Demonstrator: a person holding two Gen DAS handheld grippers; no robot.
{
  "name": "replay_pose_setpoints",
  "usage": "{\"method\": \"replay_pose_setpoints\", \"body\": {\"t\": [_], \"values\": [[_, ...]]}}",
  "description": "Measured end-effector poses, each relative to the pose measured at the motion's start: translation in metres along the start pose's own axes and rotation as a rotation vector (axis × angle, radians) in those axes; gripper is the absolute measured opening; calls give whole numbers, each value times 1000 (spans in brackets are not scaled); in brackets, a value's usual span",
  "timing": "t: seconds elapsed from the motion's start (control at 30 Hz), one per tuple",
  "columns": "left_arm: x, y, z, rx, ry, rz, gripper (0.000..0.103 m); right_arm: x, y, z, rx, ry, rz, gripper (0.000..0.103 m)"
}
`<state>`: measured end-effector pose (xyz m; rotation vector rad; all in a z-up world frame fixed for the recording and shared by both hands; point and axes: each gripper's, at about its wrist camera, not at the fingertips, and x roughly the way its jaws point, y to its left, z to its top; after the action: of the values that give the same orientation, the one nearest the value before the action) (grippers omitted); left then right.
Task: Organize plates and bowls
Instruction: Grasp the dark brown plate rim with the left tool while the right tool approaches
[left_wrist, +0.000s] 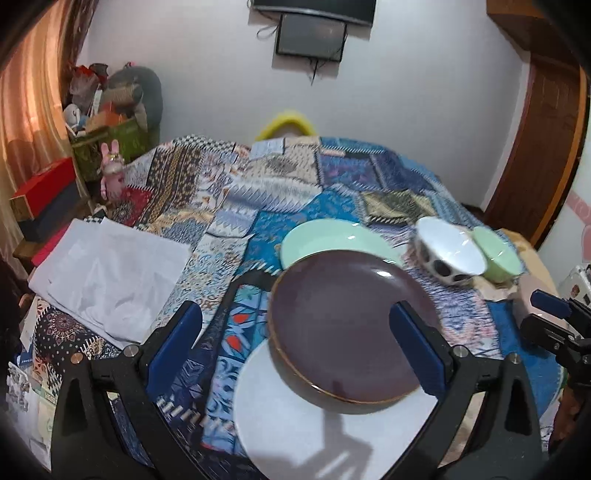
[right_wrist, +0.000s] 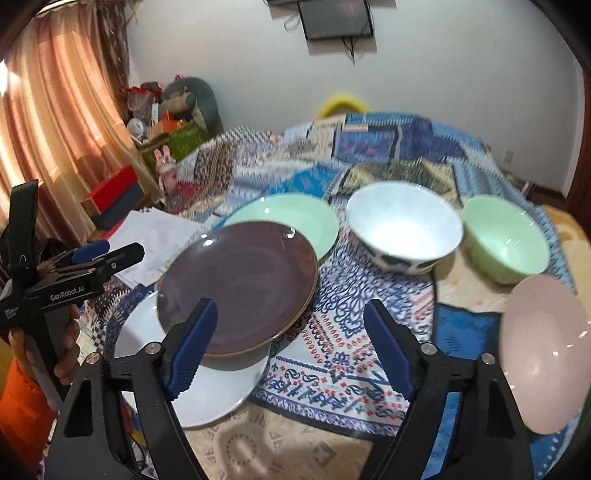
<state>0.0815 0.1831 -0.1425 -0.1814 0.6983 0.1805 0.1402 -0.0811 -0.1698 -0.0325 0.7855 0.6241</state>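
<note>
A dark brown plate (left_wrist: 347, 325) (right_wrist: 240, 284) rests tilted on a white plate (left_wrist: 332, 432) (right_wrist: 207, 384), its far edge over a pale green plate (left_wrist: 332, 236) (right_wrist: 295, 218). A white bowl with dark spots (left_wrist: 448, 249) (right_wrist: 404, 229), a green bowl (left_wrist: 498, 254) (right_wrist: 506, 243) and a pink bowl (right_wrist: 545, 369) stand to the right. My left gripper (left_wrist: 295, 332) is open, jaws wide either side of the brown plate's near part. My right gripper (right_wrist: 291, 343) is open and empty, its left finger (right_wrist: 192, 347) over the brown plate's near rim.
The dishes lie on a patchwork quilt (left_wrist: 280, 192) (right_wrist: 369, 155) over a bed. White folded paper (left_wrist: 110, 273) lies at the left. Boxes and toys (left_wrist: 103, 125) are stacked by the curtain. A wooden door (left_wrist: 546, 125) stands at the right.
</note>
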Motion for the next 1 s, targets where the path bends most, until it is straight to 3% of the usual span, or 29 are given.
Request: {"method": "replay_pose_setpoints", "body": {"t": [0.1, 0.2, 0.27, 0.4, 0.57, 0.8, 1.0], "values": [[23, 9, 6, 32, 52, 21, 103, 17, -4, 2, 16, 41, 1, 72], [44, 16, 7, 40, 101, -21, 101, 31, -5, 3, 40, 75, 5, 69], [59, 18, 8, 61, 137, -15, 87, 39, -6, 3, 50, 93, 10, 65], [82, 20, 7, 85, 195, -30, 77, 53, -7, 2, 71, 128, 21, 58], [103, 23, 5, 93, 256, -65, 55, 66, -11, 2, 93, 161, 37, 51], [121, 26, 6, 68, 339, -160, 39, 77, -14, 3, 136, 188, 76, 33], [124, 24, 9, 45, 367, -198, 29, 78, -11, 3, 144, 197, 82, 29]]}}
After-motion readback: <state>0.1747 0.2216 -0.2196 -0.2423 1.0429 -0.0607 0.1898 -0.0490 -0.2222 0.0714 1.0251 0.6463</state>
